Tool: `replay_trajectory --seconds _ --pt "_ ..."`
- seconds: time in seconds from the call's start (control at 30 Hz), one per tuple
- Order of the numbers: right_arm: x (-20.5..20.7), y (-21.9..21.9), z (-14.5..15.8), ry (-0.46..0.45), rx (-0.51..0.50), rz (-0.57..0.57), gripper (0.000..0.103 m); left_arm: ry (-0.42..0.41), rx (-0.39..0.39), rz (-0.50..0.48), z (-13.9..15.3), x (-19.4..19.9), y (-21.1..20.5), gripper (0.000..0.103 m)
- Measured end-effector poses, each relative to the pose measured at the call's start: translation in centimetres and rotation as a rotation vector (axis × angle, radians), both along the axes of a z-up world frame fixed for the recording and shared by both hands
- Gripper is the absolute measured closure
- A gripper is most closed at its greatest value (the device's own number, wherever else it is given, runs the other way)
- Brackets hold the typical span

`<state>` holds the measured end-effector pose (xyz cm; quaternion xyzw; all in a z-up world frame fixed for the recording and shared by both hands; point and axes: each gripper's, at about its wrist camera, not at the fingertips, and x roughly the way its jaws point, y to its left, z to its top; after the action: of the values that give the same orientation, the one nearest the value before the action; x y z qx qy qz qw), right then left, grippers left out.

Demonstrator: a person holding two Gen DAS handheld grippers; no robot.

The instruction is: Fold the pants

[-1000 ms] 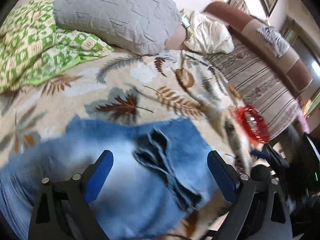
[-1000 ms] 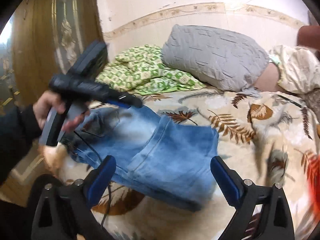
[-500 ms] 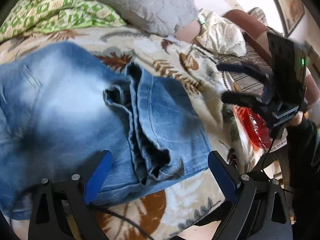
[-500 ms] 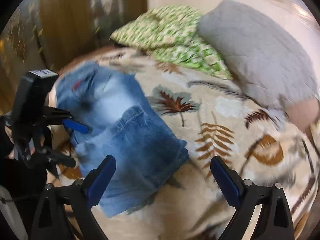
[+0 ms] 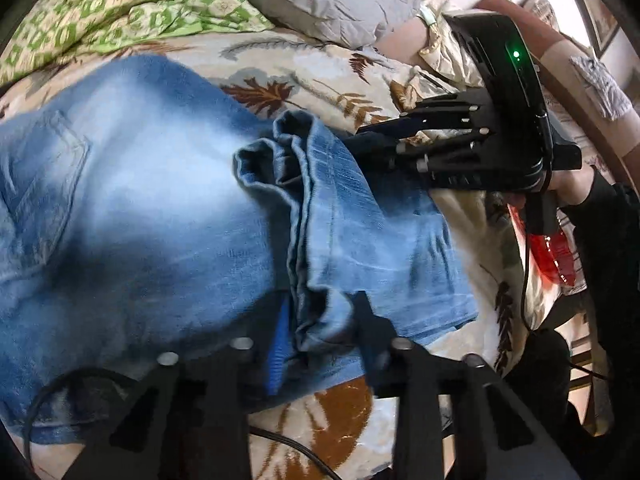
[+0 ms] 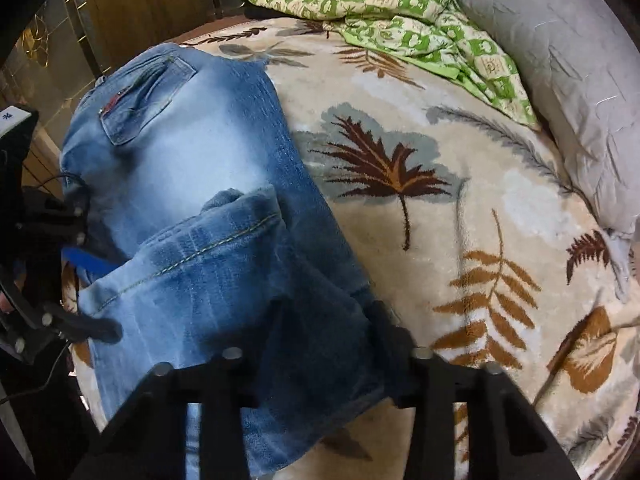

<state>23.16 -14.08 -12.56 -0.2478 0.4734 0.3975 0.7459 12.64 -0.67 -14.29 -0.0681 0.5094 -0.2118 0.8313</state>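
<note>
Both grippers, open half a second ago, have now closed on the jeans (image 6: 192,184) near the bed's front edge, the left gripper (image 5: 320,320) and right gripper (image 6: 324,344) each pinching the folded-over hem end, so another fold looks imminent.

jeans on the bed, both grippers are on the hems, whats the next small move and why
Probably lift both hems together and carry them toward the waistband. The left hand-held gripper and right hand-held gripper each pinch the jeans at the leg ends, which lie bunched midway up, with the back pocket end flat.
</note>
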Motion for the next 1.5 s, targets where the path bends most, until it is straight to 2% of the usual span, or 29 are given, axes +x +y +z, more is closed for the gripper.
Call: replay_trajectory --seconds 0.03,0.1,0.13,0.2,0.27,0.3,0.37,0.53,0.6,0.67,0.7,0.73,0.77,0.8,0.83,0.87,0.93,1.03,1.1,1.17,1.27,1.37,1.43,1.5 --pt "0.0 -0.2 0.3 -0.023 -0.009 -0.011 0.083 -0.017 -0.004 -0.011 0.4 -0.1 0.0 0.081" --pt "-0.2 -0.9 1.1 -0.048 0.002 -0.033 0.086 -0.074 -0.061 -0.054 2.0 -0.8 -0.1 0.082" --pt "-0.5 -1.2 1.4 -0.063 0.003 -0.036 0.086 -0.096 -0.066 -0.063 2.6 -1.2 -0.1 0.082" --pt "-1.0 -1.6 1.6 -0.081 -0.002 -0.046 0.087 -0.072 -0.034 -0.053 2.1 -1.3 0.0 0.082" --pt "-1.4 -2.1 1.4 -0.080 0.001 -0.060 0.087 0.002 0.002 -0.039 -0.3 -0.9 0.1 0.082" --pt "-1.4 -2.1 1.1 -0.081 -0.007 -0.067 0.087 0.012 -0.018 -0.023 -1.2 -0.7 0.4 0.082" --pt "-1.0 -1.6 0.1 -0.080 -0.032 -0.081 0.087 0.019 -0.064 0.006 -1.2 -0.5 1.0 0.082" --pt "-0.5 -1.6 -1.2 -0.061 -0.010 -0.132 0.085 0.006 -0.040 0.007 -1.0 -0.8 0.8 0.080" --pt "-0.4 -1.9 -1.1 -0.067 -0.001 -0.156 0.078 0.009 -0.053 0.020 -1.0 -0.6 1.1 0.079" --pt "-0.7 -2.0 -1.0 -0.107 -0.007 -0.179 0.060 -0.002 -0.056 0.026 -1.0 -0.9 1.0 0.078" --pt "-0.8 -2.2 -0.9 -0.131 -0.015 -0.194 0.038 -0.012 -0.057 0.019 -0.8 -1.0 0.8 0.075" --pt "-0.8 -2.4 -0.7 -0.153 -0.024 -0.215 0.022 -0.016 -0.053 0.014 -0.7 -1.0 0.6 0.066" --pt "-0.8 -3.0 -0.2 -0.165 -0.025 -0.247 0.021 -0.022 -0.047 0.002 -0.3 -1.3 0.3 0.047" --pt "-0.8 -3.4 0.2 -0.151 -0.003 -0.255 0.021 -0.032 -0.039 -0.006 0.3 -1.5 0.0 0.035" --pt "-0.6 -3.9 0.6 -0.131 0.026 -0.262 0.021 -0.046 -0.033 -0.008 0.7 -1.8 -0.3 0.015" --pt "-0.6 -4.5 1.2 -0.117 0.049 -0.279 0.020 -0.079 -0.013 0.000 1.6 -2.3 -0.5 0.003" --pt "-0.8 -5.7 2.4 -0.121 0.072 -0.322 0.016 -0.142 0.031 0.030 3.0 -3.0 -0.6 0.001" --pt "-1.3 -7.1 4.4 -0.148 0.108 -0.372 0.010 -0.183 0.038 0.065 5.2 -4.0 0.6 0.001" --pt "-1.7 -7.8 6.1 -0.149 0.148 -0.399 0.008 -0.222 0.052 0.121 6.8 -5.0 2.4 0.000" --pt "-2.2 -8.1 7.7 -0.148 0.196 -0.431 0.004 -0.287 0.062 0.217 8.4 -6.5 5.0 0.000" --pt "-3.0 -7.9 9.6 -0.119 0.270 -0.450 0.000 -0.303 0.026 0.388 9.2 -8.0 9.0 0.000" --pt "-3.8 -5.9 11.3 -0.105 0.313 -0.424 0.000 -0.285 -0.030 0.586 8.2 -9.2 13.4 0.000" --pt "-4.3 -3.7 12.4 -0.111 0.321 -0.380 0.000 -0.267 -0.044 0.678 6.9 -9.8 15.3 0.000" --pt "-4.6 -0.4 13.3 -0.122 0.303 -0.323 0.000 -0.258 -0.073 0.722 5.5 -10.3 16.8 0.000"
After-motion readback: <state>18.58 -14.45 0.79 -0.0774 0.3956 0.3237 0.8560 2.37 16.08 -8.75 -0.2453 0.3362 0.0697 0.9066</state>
